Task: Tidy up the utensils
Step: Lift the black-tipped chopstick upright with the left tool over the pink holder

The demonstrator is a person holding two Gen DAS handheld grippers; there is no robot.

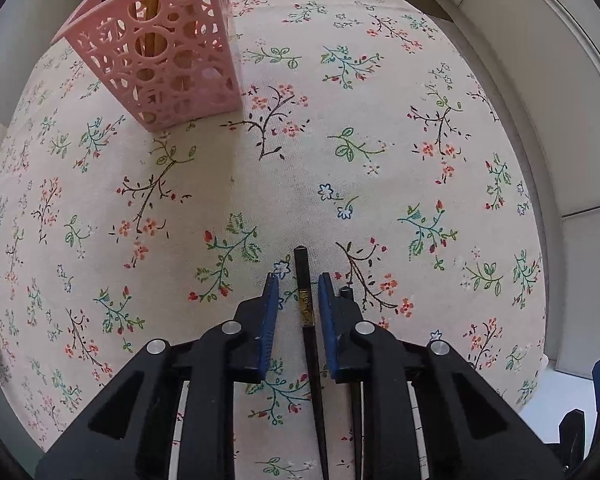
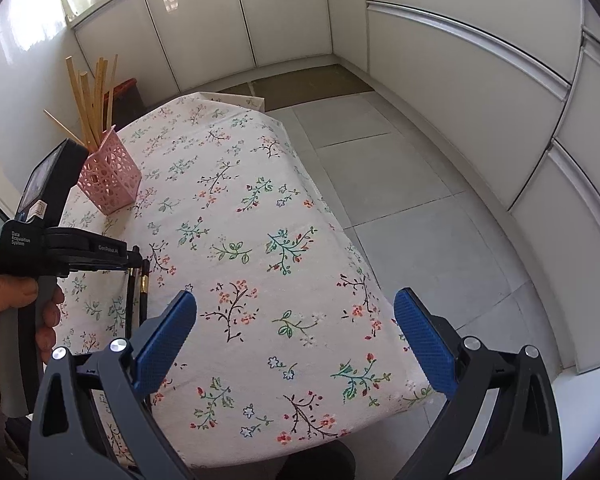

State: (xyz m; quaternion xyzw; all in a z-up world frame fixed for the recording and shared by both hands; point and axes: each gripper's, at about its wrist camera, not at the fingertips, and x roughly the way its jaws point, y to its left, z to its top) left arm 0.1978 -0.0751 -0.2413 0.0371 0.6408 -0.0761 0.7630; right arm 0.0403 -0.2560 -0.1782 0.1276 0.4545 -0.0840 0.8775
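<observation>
Left tongs point down at the desk, jaws narrowed around a black chopstick, gaps visible both sides, not clamped. Second chopstick lies just right. Right tongs wide apart, empty. Pink holder with wooden chopsticks farther back.

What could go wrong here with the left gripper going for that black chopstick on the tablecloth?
The left gripper straddles one black chopstick, pads not yet pressing. The second black chopstick lies right beside the outer finger; closing may nudge or pinch it too. The grip is near the chopstick's end, so it could tilt when lifted. The pink basket is already crowded with wooden chopsticks, which may block insertion.
</observation>
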